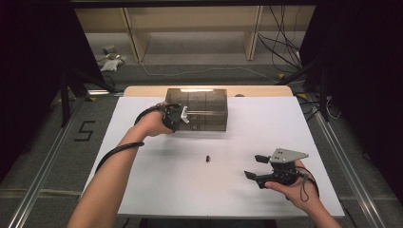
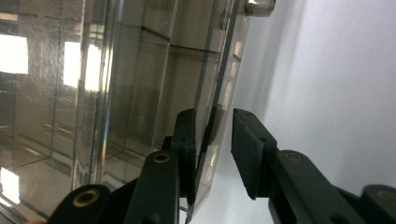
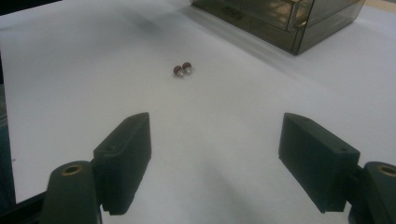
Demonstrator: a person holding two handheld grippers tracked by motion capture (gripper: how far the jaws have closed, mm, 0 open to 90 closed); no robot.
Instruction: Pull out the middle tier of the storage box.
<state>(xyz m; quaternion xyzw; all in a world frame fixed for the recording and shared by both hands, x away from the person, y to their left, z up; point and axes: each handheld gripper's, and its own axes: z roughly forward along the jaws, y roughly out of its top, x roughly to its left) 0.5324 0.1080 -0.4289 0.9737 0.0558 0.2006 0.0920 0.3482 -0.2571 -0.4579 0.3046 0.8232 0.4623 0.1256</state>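
Left gripper: sitting at the left front corner of the smoked transparent drawer box, held in the person's left hand. In the left gripper view its jaws are straddling a thin clear panel of the box, one jaw on each side; the inner jaw is lying against the panel, the outer one is standing slightly off it, so the jaws are spread narrowly and not pinching. A metal knob is showing at the top edge of that view.

Drawer box: standing at the far middle of the white table, just in front of the wooden edge.

Small dark-red bead pair: lying on the bare table near the centre, well apart from the box and from both grippers. In the right gripper view it is reading as two round reddish beads touching each other.

Right gripper: hovering over the right front of the table in the person's right hand, pointing left toward the beads, jaws spread wide and holding nothing.
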